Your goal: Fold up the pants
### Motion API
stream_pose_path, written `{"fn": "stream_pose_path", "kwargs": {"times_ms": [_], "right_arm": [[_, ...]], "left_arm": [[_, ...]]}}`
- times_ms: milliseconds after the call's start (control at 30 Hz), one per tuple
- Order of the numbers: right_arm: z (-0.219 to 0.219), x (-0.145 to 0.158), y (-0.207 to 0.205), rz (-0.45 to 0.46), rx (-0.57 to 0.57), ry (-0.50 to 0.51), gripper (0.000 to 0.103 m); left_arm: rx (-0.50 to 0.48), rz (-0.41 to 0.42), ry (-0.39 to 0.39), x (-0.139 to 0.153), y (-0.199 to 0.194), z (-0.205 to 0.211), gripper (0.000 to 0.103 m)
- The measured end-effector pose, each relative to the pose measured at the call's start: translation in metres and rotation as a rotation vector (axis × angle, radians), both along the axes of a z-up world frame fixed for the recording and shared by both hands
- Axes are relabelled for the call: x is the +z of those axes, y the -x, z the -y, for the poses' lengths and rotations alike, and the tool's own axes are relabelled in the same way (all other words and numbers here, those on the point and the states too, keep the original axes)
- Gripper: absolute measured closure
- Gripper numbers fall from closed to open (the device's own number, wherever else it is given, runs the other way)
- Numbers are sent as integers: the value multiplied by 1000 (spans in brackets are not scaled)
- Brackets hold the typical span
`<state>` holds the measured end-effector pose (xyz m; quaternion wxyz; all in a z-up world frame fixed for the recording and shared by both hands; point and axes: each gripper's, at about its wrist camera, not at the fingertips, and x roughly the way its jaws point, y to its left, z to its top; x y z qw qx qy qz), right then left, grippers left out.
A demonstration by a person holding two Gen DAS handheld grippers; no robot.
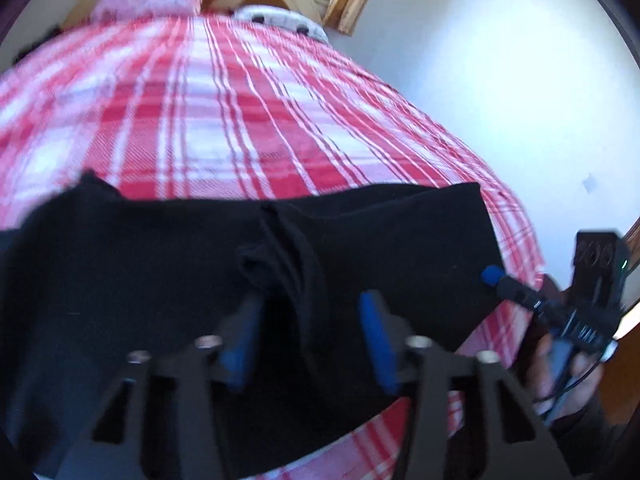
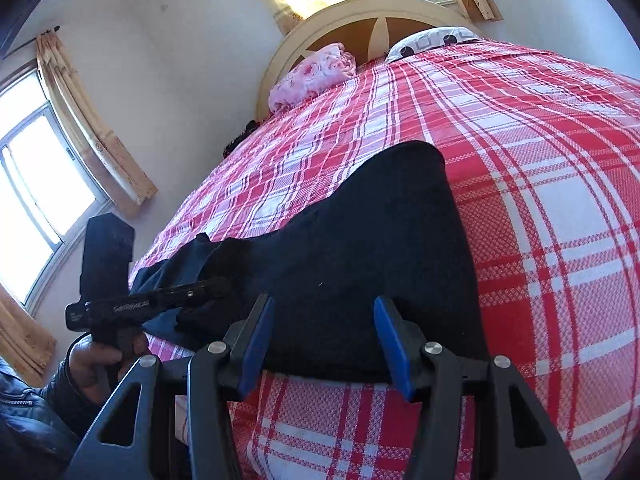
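Left tool [image 1: 310, 320] gapes apart over a bunched ridge of the black pants [image 1: 160, 272], right tool [image 2: 324, 332] stands apart astride their near hem, open plaid bed [image 2: 540, 200] stretching toward twelve o'clock, both tools tilted downward.

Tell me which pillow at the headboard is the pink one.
The pink pillow is the floral one nearest the windowed wall; the other pillow, white with dark spots, lies on the opposite side of the headboard.

One pants [image 2: 360, 248], two pillows [image 2: 312, 72]
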<state>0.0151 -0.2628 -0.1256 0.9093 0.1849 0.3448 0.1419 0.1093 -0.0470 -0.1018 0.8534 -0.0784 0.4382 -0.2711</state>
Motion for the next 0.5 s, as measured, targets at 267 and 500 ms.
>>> {"fn": "stream_pose_path", "kwargs": {"times_ms": [267, 500], "right_arm": [[-10, 55, -22, 34, 125, -46, 49], [-84, 61, -131, -123, 320, -154, 49]], "left_arm": [[180, 135, -54, 11, 13, -70, 12], [234, 82, -67, -9, 9, -97, 12]]}}
